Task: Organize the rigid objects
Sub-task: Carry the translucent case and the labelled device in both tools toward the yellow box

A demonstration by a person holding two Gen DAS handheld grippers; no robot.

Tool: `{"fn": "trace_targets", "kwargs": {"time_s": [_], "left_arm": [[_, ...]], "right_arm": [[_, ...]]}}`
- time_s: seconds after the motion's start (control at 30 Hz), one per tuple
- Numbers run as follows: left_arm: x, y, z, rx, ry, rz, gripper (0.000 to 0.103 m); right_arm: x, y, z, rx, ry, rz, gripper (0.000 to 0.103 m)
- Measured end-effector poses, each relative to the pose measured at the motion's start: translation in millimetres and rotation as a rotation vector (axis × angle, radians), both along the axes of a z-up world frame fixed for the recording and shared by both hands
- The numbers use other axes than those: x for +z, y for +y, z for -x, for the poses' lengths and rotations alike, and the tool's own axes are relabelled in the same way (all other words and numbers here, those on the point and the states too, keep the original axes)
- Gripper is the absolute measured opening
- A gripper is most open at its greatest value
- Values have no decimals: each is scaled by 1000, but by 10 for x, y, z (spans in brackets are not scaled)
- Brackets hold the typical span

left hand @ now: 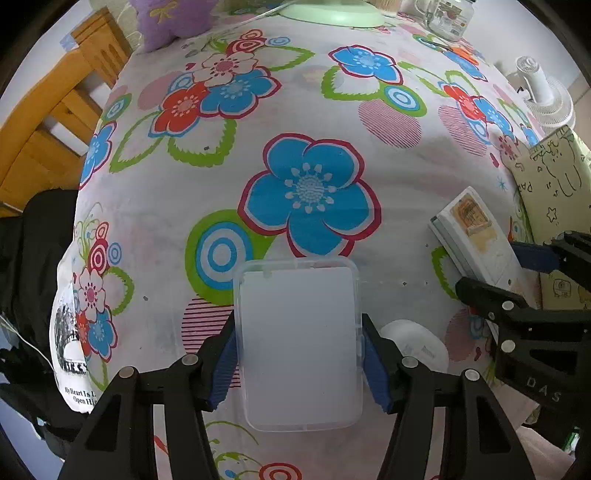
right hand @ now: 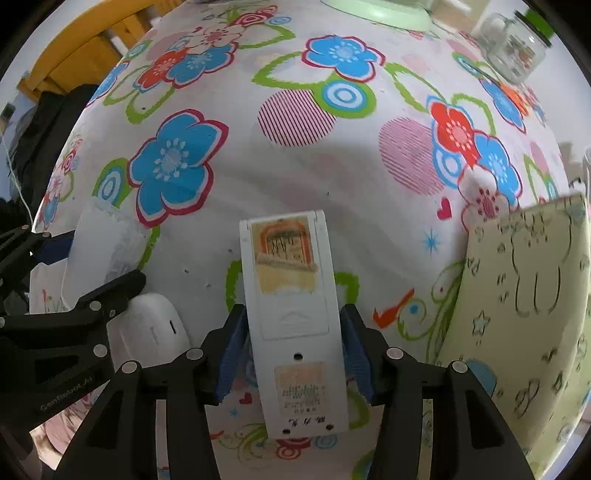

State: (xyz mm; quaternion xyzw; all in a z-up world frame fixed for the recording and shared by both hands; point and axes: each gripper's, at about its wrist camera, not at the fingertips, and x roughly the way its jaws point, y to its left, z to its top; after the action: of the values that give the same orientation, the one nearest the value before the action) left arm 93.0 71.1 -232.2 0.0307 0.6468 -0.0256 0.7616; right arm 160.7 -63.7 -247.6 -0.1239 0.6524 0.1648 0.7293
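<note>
On flowered cloth [left hand: 221, 177], left gripper [left hand: 300, 360] clamps plastic box [left hand: 299, 343]; right gripper [right hand: 293, 356] clamps white remote [right hand: 291, 302].

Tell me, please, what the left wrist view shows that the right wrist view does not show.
Only the left wrist view shows the purple cushion at the far edge, the white fan and the printed white cloth.

Only the right wrist view shows the back of the white remote in full, with its worn labels, between the right gripper pads.

Both share the flowered tablecloth, the clear plastic box in the left gripper, the glass jar, the white mouse and the cream doodle-print item.
</note>
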Motion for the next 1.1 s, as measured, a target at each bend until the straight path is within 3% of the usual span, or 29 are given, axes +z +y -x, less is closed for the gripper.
{"fn": "trace_targets", "kwargs": {"time_s": [0.33,0.53,1.1], "left_arm": [[126,-114,-48,-60,-1,29,61],[288,-62,-27,-78,-26,45,60],[809,-49,139,-182,-141,51,60]], "right_arm": [[14,3,307,-94,2,-20,47],[263,218,497,-136,-31,-34,47],[896,133,796,-240,-141,-50,47]]}}
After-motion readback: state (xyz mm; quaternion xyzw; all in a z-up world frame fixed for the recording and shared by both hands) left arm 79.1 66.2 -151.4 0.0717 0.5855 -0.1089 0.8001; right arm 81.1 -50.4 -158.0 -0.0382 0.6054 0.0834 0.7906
